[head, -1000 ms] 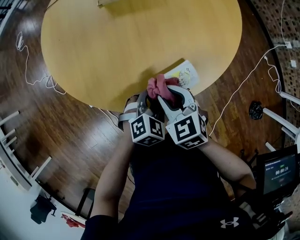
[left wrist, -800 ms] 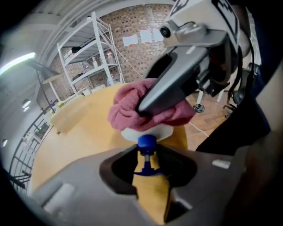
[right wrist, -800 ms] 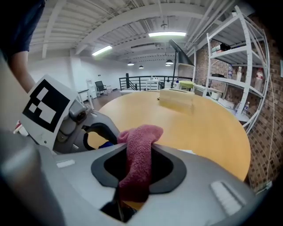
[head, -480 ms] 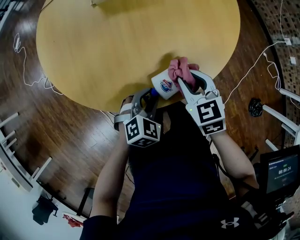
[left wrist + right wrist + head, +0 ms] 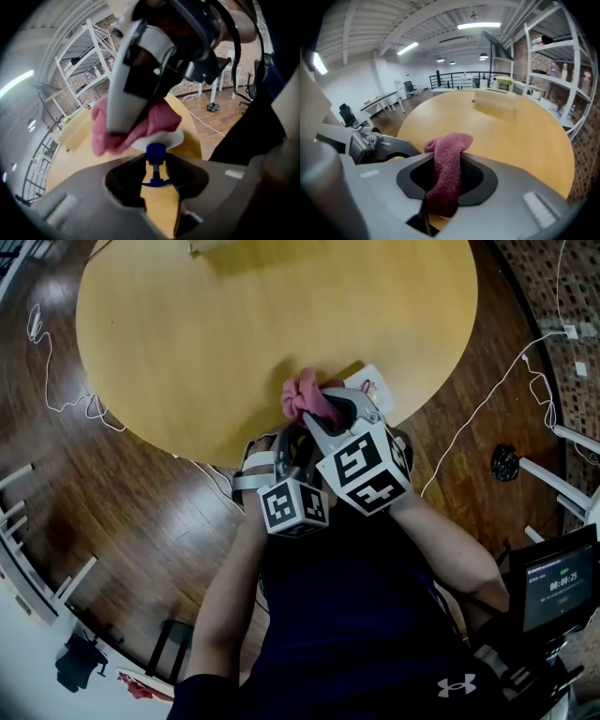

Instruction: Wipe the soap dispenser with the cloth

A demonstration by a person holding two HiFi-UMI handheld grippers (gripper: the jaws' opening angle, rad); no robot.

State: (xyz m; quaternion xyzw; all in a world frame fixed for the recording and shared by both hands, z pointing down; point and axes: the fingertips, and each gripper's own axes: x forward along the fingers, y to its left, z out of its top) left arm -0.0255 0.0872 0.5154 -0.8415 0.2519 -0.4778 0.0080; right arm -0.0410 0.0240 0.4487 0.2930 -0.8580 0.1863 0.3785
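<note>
Soap dispenser (image 5: 164, 138): pump pinched in near-closed left tongs (image 5: 156, 177); right tongs (image 5: 439, 190) clamp cloth (image 5: 447, 161) against it.

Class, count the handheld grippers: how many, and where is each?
2. The left gripper clamps the soap dispenser by its blue pump at the table edge; the right gripper holds the pink cloth against the dispenser. None seems hidden.

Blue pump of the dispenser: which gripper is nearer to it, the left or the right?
Left. The left gripper is shut on the pump's neck; the right gripper holds the cloth at the dispenser's white body, beyond the pump.
</note>
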